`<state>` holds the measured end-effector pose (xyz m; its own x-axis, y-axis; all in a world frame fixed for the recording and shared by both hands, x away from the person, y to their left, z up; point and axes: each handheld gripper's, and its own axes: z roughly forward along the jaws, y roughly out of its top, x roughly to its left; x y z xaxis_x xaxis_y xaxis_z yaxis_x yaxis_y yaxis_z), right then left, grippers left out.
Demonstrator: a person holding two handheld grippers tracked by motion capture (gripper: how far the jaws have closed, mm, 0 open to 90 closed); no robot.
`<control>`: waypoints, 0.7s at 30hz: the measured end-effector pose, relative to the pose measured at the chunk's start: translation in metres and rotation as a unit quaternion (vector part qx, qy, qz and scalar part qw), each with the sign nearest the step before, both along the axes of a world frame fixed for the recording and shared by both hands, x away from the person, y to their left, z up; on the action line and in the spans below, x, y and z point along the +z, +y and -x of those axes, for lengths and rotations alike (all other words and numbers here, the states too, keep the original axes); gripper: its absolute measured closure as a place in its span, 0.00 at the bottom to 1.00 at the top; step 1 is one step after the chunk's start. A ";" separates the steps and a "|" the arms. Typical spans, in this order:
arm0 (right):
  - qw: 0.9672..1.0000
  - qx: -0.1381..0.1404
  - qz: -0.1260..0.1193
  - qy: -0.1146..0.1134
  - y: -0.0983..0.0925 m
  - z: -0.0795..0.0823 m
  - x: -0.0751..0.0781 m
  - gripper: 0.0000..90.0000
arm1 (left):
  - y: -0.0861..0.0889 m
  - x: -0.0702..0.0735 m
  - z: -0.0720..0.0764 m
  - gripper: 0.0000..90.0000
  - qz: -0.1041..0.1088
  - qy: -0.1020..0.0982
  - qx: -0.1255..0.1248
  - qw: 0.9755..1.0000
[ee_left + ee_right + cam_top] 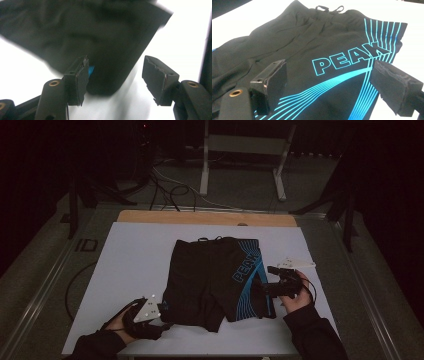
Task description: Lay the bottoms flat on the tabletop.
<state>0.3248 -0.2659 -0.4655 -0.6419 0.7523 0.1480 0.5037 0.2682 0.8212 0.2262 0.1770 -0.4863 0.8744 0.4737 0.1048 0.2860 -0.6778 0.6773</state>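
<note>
White table (135,265); black shorts (210,275) apparently flat.

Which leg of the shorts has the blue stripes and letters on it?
The leg beside the right claw has them: the shorts show the blue stripes and "PEAK" there. The leg near the left claw is plain black.

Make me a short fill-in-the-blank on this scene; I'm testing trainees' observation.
1. The black shorts lie on a ____ sheet.
2. The word printed on the shorts is ____.
3. The stripes on the shorts are ____ in colour.
4. The jaws of the left gripper stand ____, clear of the cloth.

Missing words: white; PEAK; blue; open
</note>
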 end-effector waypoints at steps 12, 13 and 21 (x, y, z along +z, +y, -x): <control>1.000 0.000 -0.001 0.000 0.000 0.000 0.000 0.16 | 0.008 -0.019 -0.004 0.52 -0.047 0.032 0.017 0.998; 1.000 -0.001 -0.001 -0.001 -0.001 0.000 0.000 0.16 | 0.007 -0.021 -0.005 0.52 -0.047 0.036 0.015 0.998; 1.000 0.001 0.000 0.002 0.001 -0.001 -0.001 0.16 | -0.003 -0.023 -0.013 0.64 -0.029 0.023 0.029 0.999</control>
<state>0.3259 -0.2648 -0.4665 -0.6427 0.7510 0.1513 0.5065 0.2683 0.8194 0.2392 0.1738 -0.5098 0.8504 0.5176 0.0940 0.3557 -0.6974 0.6221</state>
